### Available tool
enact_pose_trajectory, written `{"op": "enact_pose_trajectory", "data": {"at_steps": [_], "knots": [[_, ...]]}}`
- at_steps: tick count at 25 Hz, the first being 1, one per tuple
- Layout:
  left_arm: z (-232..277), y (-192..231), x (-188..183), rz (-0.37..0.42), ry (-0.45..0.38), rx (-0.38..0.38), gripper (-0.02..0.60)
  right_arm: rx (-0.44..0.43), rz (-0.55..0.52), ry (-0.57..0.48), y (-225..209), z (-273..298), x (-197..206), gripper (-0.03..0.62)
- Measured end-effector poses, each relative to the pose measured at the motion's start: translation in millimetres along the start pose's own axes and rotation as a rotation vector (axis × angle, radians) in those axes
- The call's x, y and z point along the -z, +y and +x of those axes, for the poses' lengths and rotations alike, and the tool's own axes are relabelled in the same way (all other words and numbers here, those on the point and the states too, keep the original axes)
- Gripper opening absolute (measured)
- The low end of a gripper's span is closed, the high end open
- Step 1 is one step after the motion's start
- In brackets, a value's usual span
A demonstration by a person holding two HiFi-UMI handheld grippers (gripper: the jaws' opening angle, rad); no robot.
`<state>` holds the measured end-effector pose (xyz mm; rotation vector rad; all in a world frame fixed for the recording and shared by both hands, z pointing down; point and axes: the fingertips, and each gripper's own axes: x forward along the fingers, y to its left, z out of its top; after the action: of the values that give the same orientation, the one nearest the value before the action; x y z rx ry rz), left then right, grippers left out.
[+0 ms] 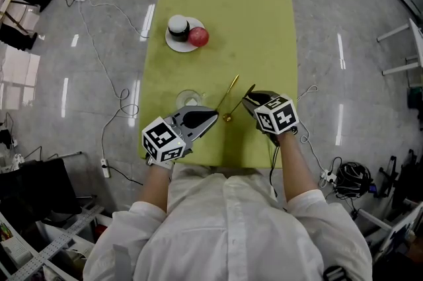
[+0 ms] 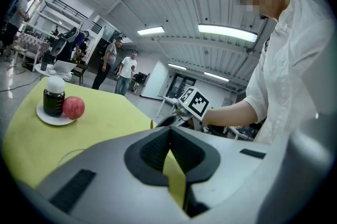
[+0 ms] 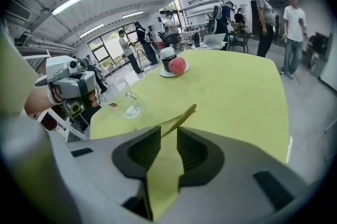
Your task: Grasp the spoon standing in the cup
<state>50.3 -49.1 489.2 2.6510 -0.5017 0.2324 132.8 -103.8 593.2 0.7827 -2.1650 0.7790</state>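
Both forearms come in over the near edge of the table [image 1: 264, 28], elbows tucked, wrists low. The two grippers angle in toward each other.

Left gripper [image 1: 213, 116]: left forearm [image 1: 157, 184] runs up and slightly right, and the jaws point right toward the spoon [image 1: 231, 98]. In the left gripper view its [image 2: 169, 133] tips are pressed together with nothing between them.

Right gripper [image 1: 248, 98]: right forearm [image 1: 294, 170] runs nearly straight up and the jaws point up-left. In the right gripper view its [image 3: 168, 130] jaws are spread, with a clear gap and table showing through it. The spoon [image 3: 184, 114] crosses just beyond the tips and runs off behind the left-hand jaw. Can't tell if it touches either jaw.

The spoon is out of the cup [image 1: 188, 99], just to the cup's right and between the two grippers. Its bowl end is toward the near edge and its handle points away. Can't tell if it's flat on the table or lifted. The cup [image 3: 131, 107] is clear glass, upright, just ahead of the left gripper.

Far left of the table, well apart from the rest, is a plate [image 1: 173, 43] with a dark jar [image 1: 178, 27] and a red ball [image 1: 198, 36] on it, the two touching.
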Motion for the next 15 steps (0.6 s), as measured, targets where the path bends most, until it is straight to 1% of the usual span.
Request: {"op": "enact_pose_trajectory", "data": {"at_steps": [6, 9, 13, 15], "knots": [[1, 1, -1, 0.003, 0.001, 0.001, 0.005, 0.058, 0.016, 0.042, -13, -3, 4, 0.095], [2, 2, -2, 0.003, 0.002, 0.002, 0.005, 0.087, 0.003, 0.06, -20, -7, 4, 0.095], [3, 1, -3, 0.003, 0.001, 0.002, 0.005, 0.12, -0.013, 0.044, -28, -16, -2, 0.095], [3, 1, -3, 0.005, 0.002, 0.002, 0.005, 0.122, -0.009, 0.023, -29, -21, -7, 0.095]]}}
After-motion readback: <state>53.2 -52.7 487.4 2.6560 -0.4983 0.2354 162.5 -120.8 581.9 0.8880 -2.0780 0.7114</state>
